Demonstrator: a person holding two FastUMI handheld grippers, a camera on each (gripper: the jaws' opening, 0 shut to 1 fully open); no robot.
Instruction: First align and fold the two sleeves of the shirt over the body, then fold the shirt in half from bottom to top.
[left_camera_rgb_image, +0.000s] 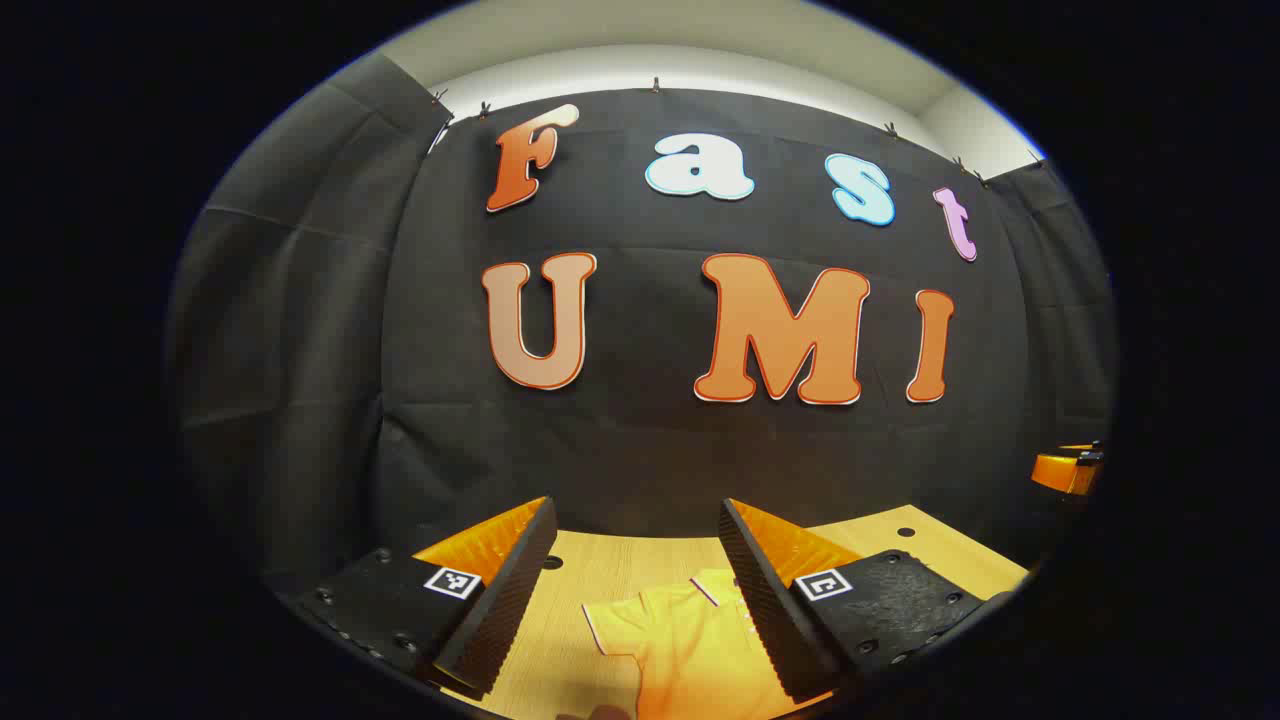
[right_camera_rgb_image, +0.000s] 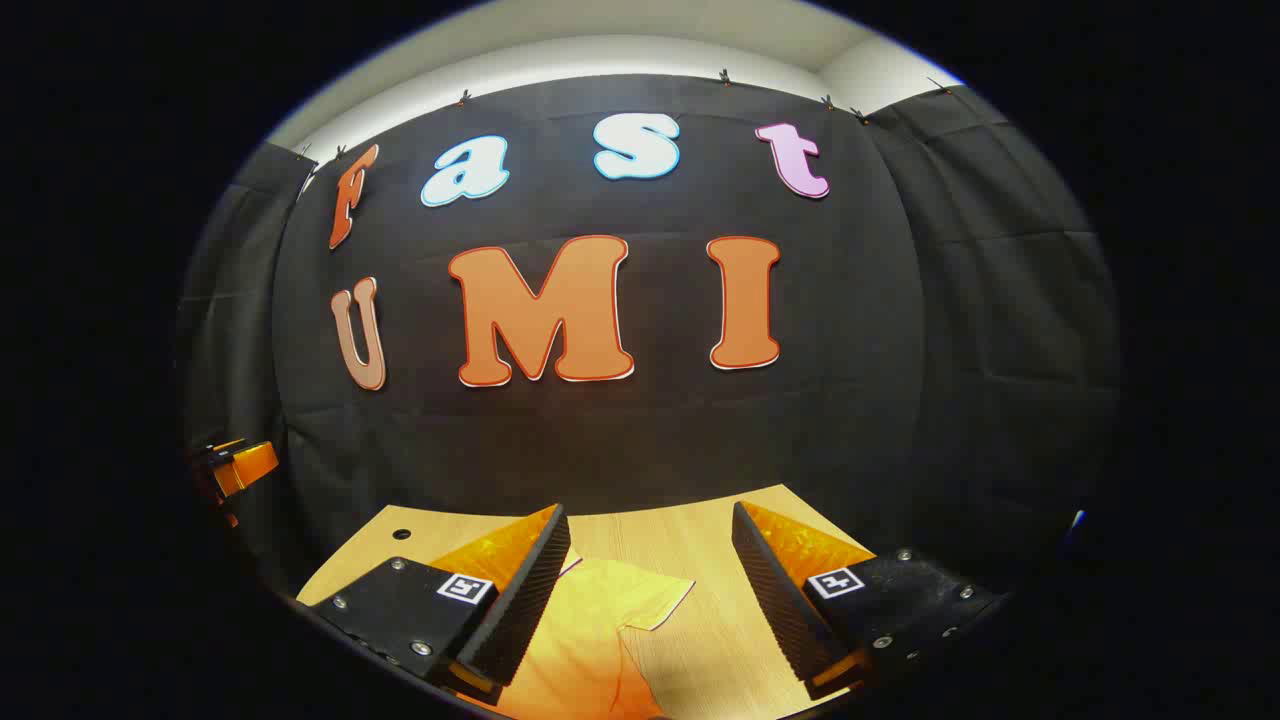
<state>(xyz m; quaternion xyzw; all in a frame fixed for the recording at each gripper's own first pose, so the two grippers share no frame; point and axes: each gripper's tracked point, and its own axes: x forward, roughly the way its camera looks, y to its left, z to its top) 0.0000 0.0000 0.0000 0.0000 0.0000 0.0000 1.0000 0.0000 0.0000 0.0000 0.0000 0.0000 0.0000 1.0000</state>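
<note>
A yellow short-sleeved shirt (left_camera_rgb_image: 690, 650) lies flat on the wooden table (left_camera_rgb_image: 610, 560), collar toward the far wall. In the left gripper view my left gripper (left_camera_rgb_image: 637, 515) hangs open above the shirt's left sleeve (left_camera_rgb_image: 615, 630) and collar, touching nothing. In the right gripper view the shirt (right_camera_rgb_image: 585, 640) shows with its right sleeve (right_camera_rgb_image: 650, 598) spread outward; my right gripper (right_camera_rgb_image: 650, 518) stands open over that sleeve, holding nothing. The shirt's lower part is hidden below both views.
The table's far edge (right_camera_rgb_image: 600, 512) meets the black cloth wall. Small dark holes mark the tabletop (left_camera_rgb_image: 907, 532) (right_camera_rgb_image: 401, 534). The other gripper's orange body shows at the edge of each view (left_camera_rgb_image: 1068, 468) (right_camera_rgb_image: 235, 465).
</note>
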